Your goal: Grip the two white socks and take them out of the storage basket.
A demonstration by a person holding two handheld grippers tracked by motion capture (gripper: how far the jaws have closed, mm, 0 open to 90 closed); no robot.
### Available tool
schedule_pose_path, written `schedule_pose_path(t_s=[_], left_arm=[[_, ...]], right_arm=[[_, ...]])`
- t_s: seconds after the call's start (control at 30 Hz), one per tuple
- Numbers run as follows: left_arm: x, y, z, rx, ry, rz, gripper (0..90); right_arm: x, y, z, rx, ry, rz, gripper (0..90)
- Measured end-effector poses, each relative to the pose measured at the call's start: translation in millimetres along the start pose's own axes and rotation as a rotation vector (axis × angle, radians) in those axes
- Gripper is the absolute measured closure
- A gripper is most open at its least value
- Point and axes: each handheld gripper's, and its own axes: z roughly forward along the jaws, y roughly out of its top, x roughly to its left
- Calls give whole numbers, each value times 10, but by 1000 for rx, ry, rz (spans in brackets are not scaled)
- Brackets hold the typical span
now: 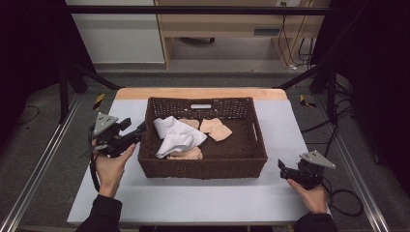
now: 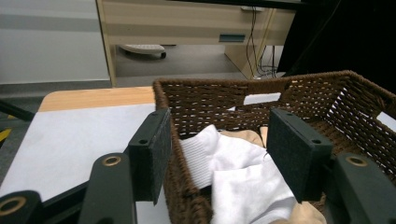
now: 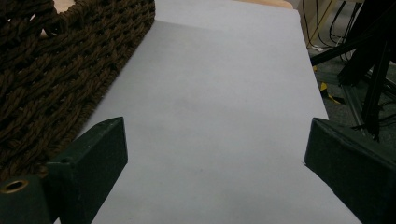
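Observation:
A dark brown woven basket (image 1: pixel 203 169) stands in the middle of the table. It holds crumpled white cloths (image 1: pixel 174 135) and several beige cloths (image 1: pixel 216 129). My left gripper (image 1: pixel 141 129) is at the basket's left wall, open. In the left gripper view, the gripper (image 2: pixel 222 140) straddles the basket (image 2: pixel 299 88) rim, one jaw outside and the other inside above the white cloth (image 2: pixel 238 172). Part of a beige cloth (image 2: pixel 243 135) peeks out behind it. My right gripper (image 1: pixel 281 166) rests low near the basket's front right corner. It is open (image 3: pixel 217 135) over bare table, with the basket (image 3: pixel 56 70) to its left.
The grey table top (image 1: pixel 203 198) has free room in front of and on both sides of the basket. A wooden strip (image 1: pixel 200 93) runs along the far edge. Black frame bars (image 1: pixel 309 77) and floor cables (image 1: pixel 345 198) lie off to the right. A wooden cabinet (image 1: pixel 237 24) stands beyond.

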Motion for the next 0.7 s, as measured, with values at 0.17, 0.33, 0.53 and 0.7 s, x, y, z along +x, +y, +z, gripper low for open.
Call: schedule_pose_path(t_s=[0.17, 0.33, 0.53, 0.7], left_arm=[[-109, 32, 94, 7, -18, 19, 408], [-227, 104, 226, 28, -27, 39, 415], [-391, 171, 400, 47, -40, 78, 414], [-493, 213, 534, 57, -48, 96, 413]], right_arm=[[-3, 0, -1, -1, -4, -4, 64], [3, 1, 9, 2, -6, -10, 65], [-4, 2, 0, -4, -10, -10, 65], [-6, 4, 9, -2, -6, -13, 65]])
